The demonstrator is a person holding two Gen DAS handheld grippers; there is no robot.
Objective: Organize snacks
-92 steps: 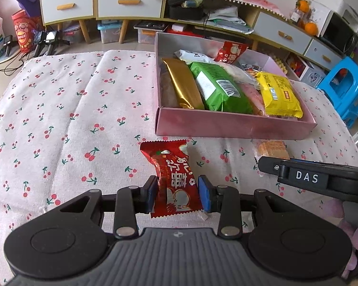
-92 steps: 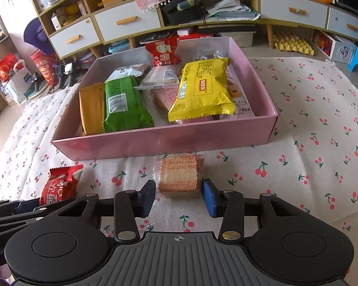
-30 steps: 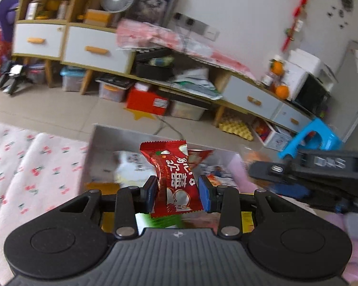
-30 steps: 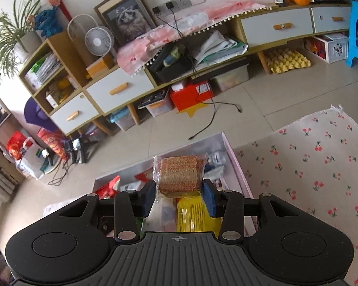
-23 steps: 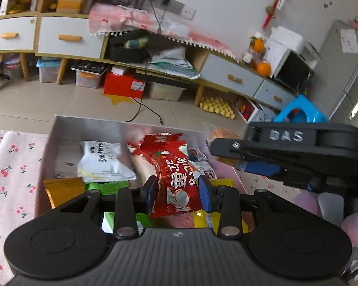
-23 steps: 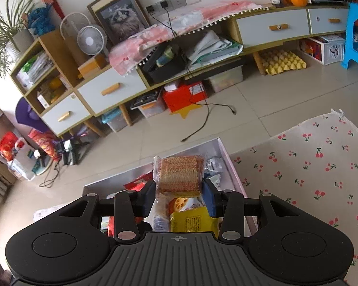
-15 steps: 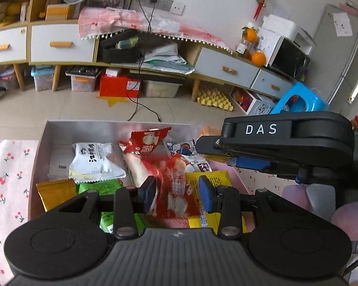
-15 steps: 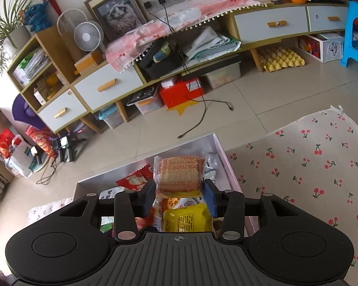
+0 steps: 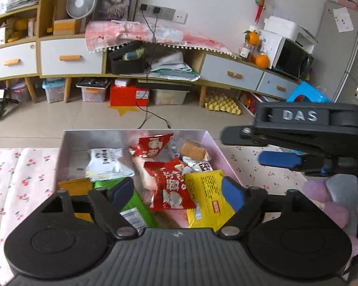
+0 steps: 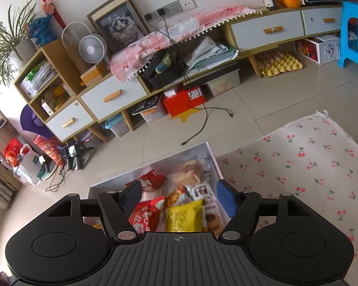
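Observation:
A pink box (image 9: 217,151) on the cherry-print cloth holds several snack packs. My left gripper (image 9: 177,191) is open above it, and the red snack packet (image 9: 168,186) lies loose in the box on the other packs. My right gripper (image 10: 177,194) is open and empty over the box's far end (image 10: 208,149). The wafer biscuit pack (image 10: 188,169) lies in the box near the far wall; it also shows in the left wrist view (image 9: 193,150). The right gripper (image 9: 278,146) shows from the side in the left wrist view.
A yellow pack (image 9: 208,197), a green pack (image 9: 133,206), a white pack (image 9: 106,163) and another red pack (image 9: 151,145) fill the box. The cherry-print cloth (image 10: 298,162) spreads to the right. A low cabinet (image 9: 69,57) and floor clutter lie beyond.
Both grippers opened over the box. The red packet dropped from the left gripper and the wafer pack from the right gripper into the box.

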